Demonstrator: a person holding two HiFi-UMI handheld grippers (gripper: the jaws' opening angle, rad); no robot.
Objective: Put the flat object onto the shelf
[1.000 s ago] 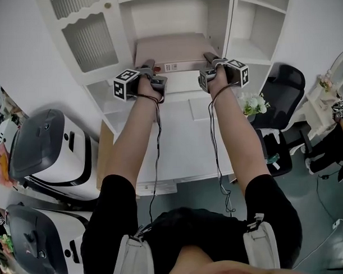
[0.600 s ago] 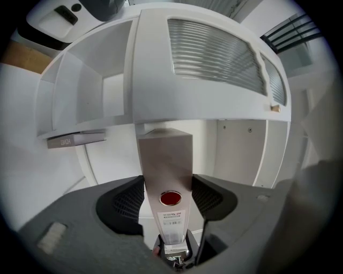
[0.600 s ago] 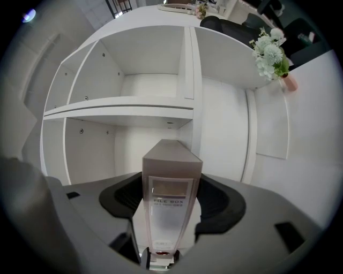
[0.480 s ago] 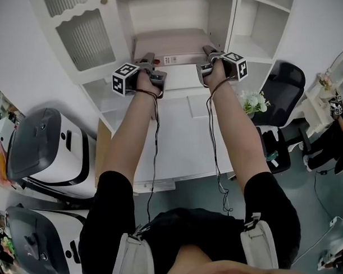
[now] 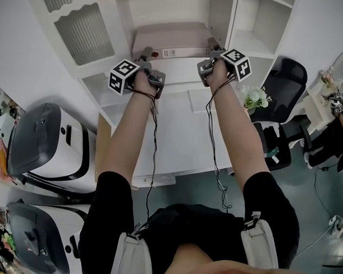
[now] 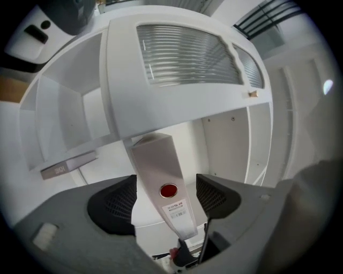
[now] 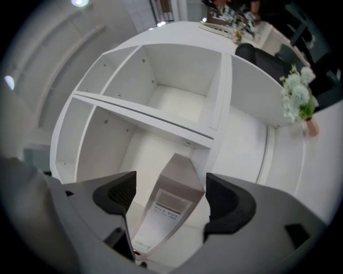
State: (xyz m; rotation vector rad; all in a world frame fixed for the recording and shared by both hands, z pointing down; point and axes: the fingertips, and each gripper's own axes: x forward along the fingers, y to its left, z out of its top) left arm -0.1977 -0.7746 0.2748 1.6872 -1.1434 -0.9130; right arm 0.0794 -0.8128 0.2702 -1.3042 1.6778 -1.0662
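The flat object is a pinkish-grey file box [image 5: 171, 37] lying flat on the shelf [image 5: 175, 77] in the middle compartment. My left gripper [image 5: 146, 55] is at the box's front left corner and my right gripper [image 5: 212, 48] at its front right corner. In the left gripper view the box's edge [image 6: 161, 171], with a red dot and a label, runs between the jaws of the left gripper [image 6: 166, 187]. A gap shows at each pad. The right gripper [image 7: 170, 192] also straddles the box's edge [image 7: 174, 182] without touching it. Both pairs of jaws are opening.
A cabinet door with ribbed glass [image 5: 89, 32] stands left of the compartment, and open shelves [image 5: 257, 24] are to the right. The white desk [image 5: 177, 133] lies below. A black chair [image 5: 282, 85] and flowers [image 5: 251, 98] are at the right, grey-and-white machines [image 5: 42, 144] at the left.
The box and both grippers have moved a little deeper into the shelf compartment. The marker cubes have tilted slightly outward.
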